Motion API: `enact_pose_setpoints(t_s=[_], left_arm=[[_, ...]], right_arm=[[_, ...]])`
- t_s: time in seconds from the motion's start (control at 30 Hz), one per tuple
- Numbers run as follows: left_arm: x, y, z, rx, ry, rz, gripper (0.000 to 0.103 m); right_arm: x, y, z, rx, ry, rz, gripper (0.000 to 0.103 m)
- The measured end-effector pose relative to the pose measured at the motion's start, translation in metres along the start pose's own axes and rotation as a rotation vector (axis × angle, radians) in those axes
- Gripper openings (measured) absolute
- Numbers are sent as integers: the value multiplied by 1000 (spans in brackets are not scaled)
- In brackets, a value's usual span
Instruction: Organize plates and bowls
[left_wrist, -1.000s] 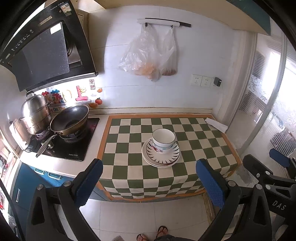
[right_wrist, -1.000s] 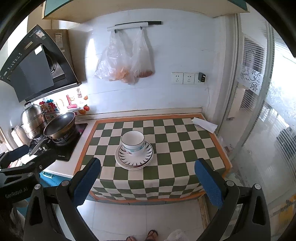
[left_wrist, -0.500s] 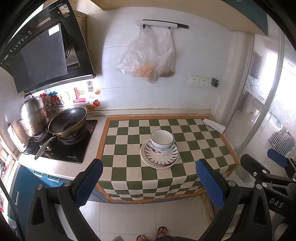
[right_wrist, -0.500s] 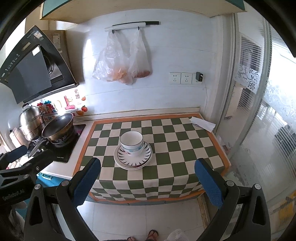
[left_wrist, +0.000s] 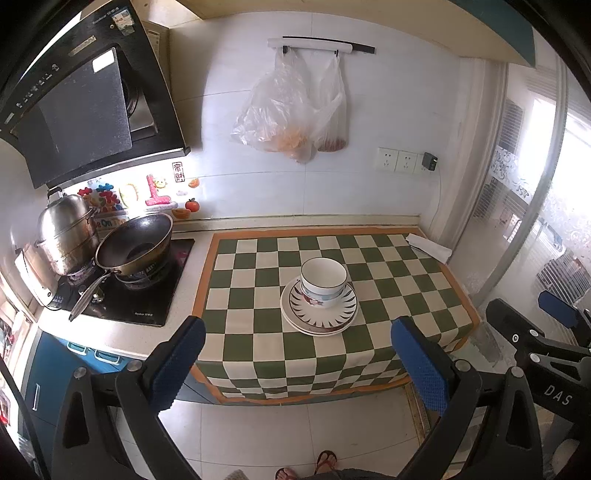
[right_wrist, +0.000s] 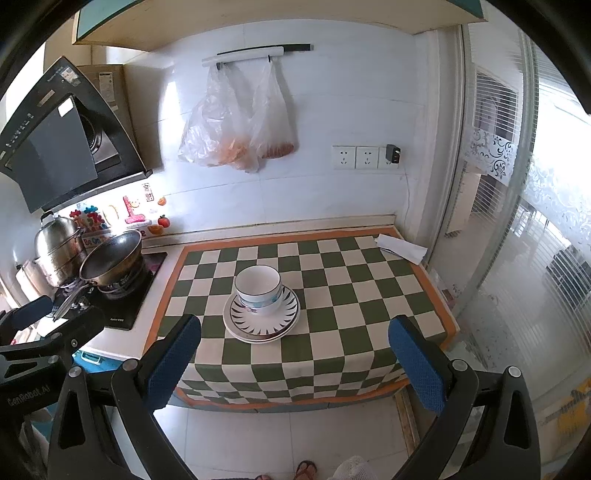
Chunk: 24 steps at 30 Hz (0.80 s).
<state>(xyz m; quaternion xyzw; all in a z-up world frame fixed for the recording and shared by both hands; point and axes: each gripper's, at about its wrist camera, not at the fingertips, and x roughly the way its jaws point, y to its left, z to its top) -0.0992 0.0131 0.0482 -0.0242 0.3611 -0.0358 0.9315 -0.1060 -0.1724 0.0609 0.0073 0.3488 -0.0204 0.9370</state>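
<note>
Both grippers have drawn back from the counter, so the checked cloth (left_wrist: 332, 354) looks smaller and the stacking seems finished. At left stand a steel pot (left_wrist: 66, 236) and a wok (left_wrist: 136, 243), well apart from the work. The left gripper (left_wrist: 295, 365) hangs open and empty; the bowl (left_wrist: 324, 282) sits on the plates (left_wrist: 319, 314), probably two. The right gripper (right_wrist: 295, 363) is likewise spread, holding nothing. Nothing blocks the way.
</note>
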Motion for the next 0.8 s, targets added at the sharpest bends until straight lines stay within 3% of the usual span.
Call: enact_pose_setpoints(t_s=[0.13, 0.8], left_arm=[[5, 3, 2, 20, -8, 36, 103], [13, 18, 9, 31, -26, 7, 103]], right_arm=[[0, -1, 0, 0, 0, -2, 103], [8, -4, -2, 9, 7, -19, 103]])
